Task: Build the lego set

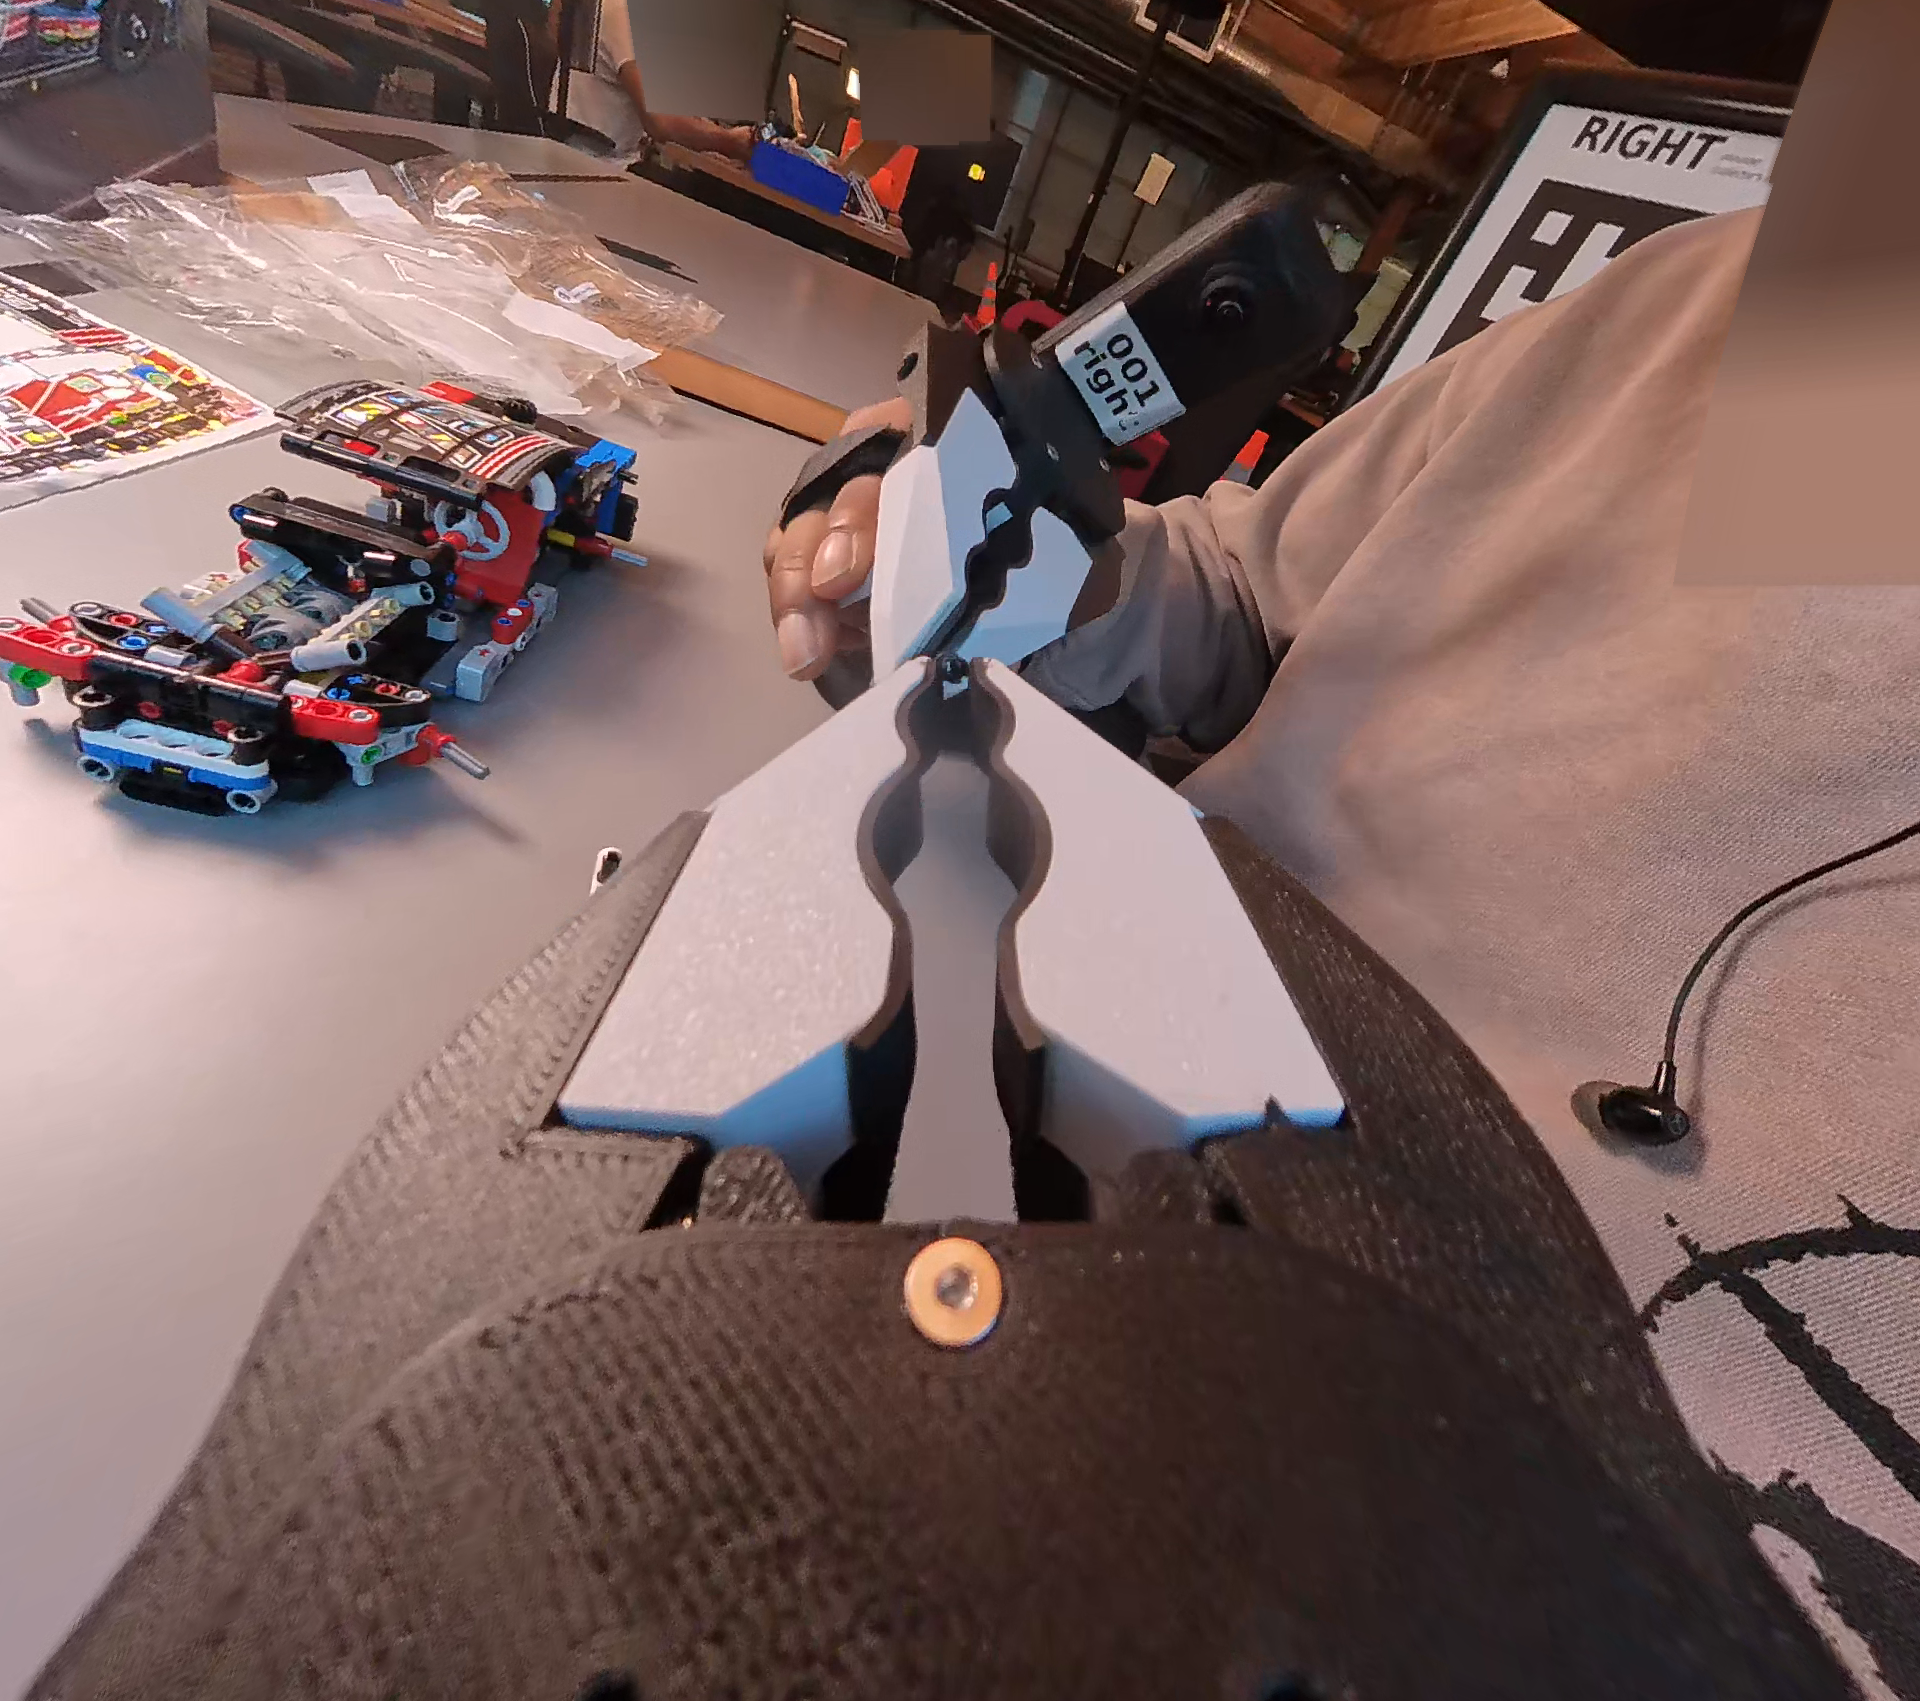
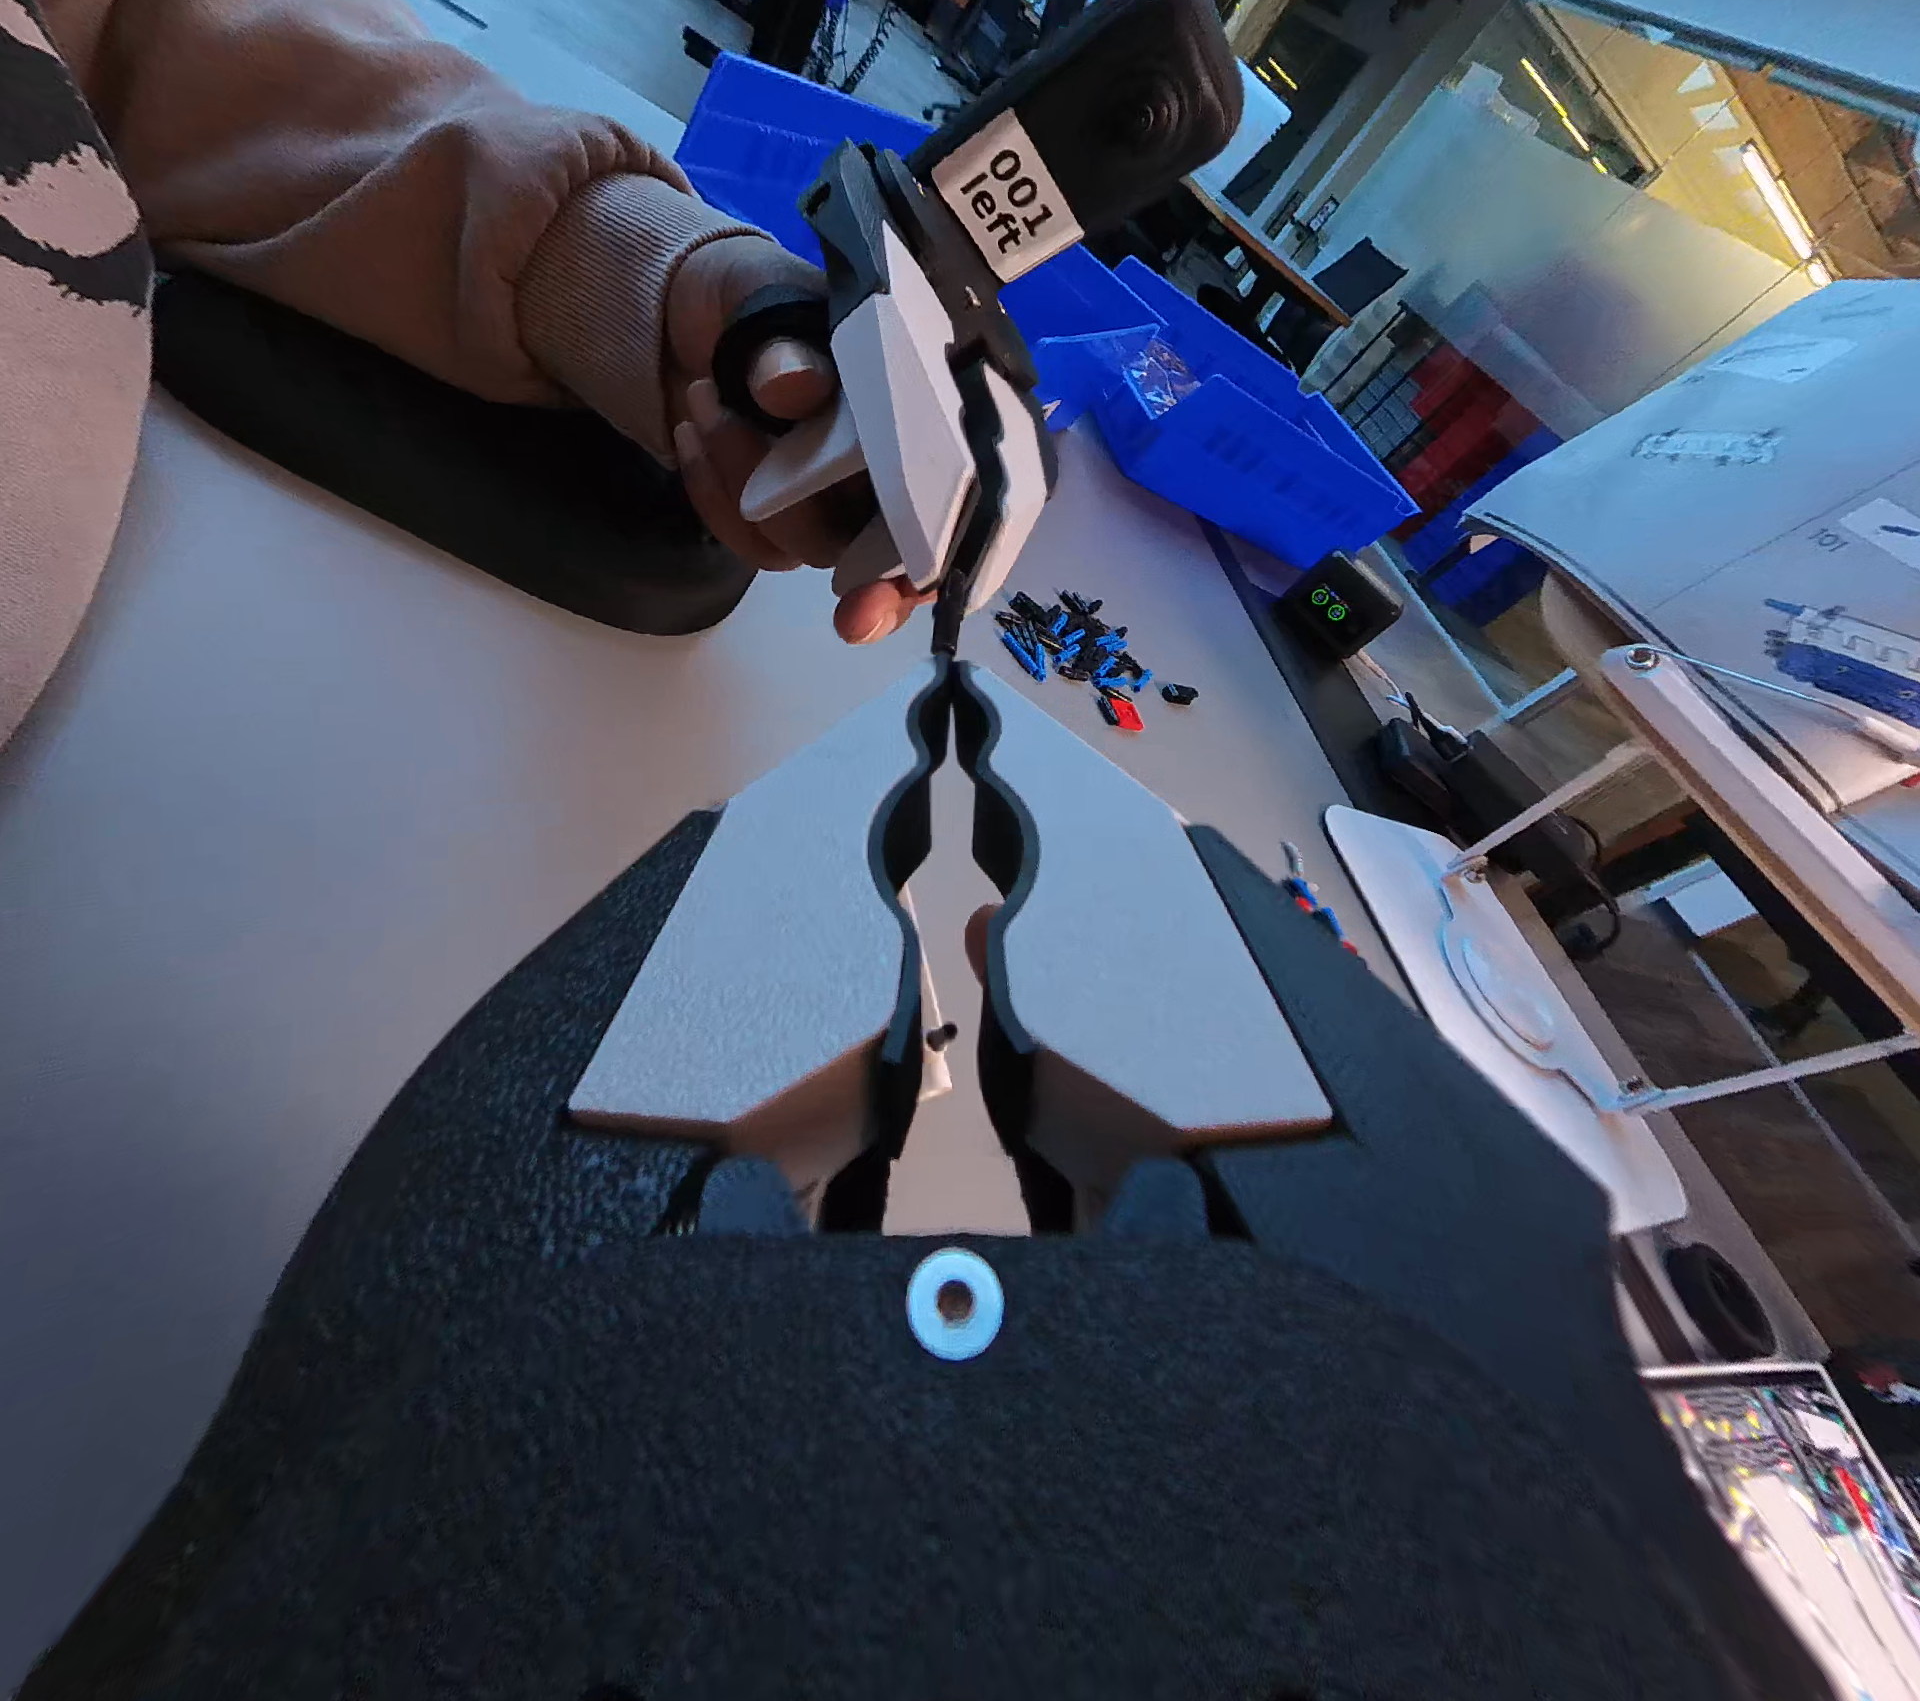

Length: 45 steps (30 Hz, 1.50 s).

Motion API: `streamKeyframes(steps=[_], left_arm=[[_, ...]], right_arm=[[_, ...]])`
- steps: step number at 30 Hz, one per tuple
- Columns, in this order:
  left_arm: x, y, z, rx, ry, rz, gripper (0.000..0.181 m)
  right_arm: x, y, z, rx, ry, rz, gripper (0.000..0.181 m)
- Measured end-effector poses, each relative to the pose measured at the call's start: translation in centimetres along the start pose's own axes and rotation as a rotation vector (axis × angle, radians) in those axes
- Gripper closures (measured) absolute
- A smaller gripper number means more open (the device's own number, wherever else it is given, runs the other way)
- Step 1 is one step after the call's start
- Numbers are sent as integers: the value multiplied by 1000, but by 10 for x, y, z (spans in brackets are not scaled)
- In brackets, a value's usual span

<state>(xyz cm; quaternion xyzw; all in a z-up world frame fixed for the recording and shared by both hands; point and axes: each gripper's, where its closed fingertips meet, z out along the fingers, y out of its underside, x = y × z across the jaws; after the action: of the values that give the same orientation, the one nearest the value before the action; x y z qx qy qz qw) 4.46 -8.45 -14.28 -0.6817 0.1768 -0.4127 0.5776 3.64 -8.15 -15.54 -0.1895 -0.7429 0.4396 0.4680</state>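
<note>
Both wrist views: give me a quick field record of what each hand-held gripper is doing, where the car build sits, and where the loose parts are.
left hand-held gripper: shut on a small black pin, tip to tip with the other gripper
right hand-held gripper: closed at the tips; contact with the pin unclear
small black pin: pinched at the left tips, held above the table
lego car: part-built, resting on the table, untouched
loose pins: black and blue pile on the table, beyond the grippers
blue bins: behind the pile
</note>
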Motion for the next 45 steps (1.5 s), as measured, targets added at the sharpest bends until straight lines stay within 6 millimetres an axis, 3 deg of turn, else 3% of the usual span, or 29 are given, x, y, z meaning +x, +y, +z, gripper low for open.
streamKeyframes(steps=[8, 14, 23, 28, 37, 40, 45], left_arm=[[-3, -2, -2, 7, -35, 52, 180], [-5, 3, 0, -23, -68, 143, 180], [-12, 25, 10, -148, -140, 254, 180], [-12, 37, 16, -215, -145, 283, 180], [-8, 26, 17, -139, -128, 242, 179], [-5, 9, 12, -48, -121, 216, 157], [-10, -10, 7, 2, -286, 429, 157]], right_arm=[[5, 6, -3, -11, -2, 33, 176], [1, -9, -8, 47, -42, 84, 176], [-17, 18, -1, -82, -110, 71, 181], [-22, 31, -5, -127, -160, 152, 176], [-20, 19, -3, -7, -186, 336, 179], [-8, 6, -7, 124, -177, 463, 179], [15, -20, -10, 364, -175, 789, 180]])
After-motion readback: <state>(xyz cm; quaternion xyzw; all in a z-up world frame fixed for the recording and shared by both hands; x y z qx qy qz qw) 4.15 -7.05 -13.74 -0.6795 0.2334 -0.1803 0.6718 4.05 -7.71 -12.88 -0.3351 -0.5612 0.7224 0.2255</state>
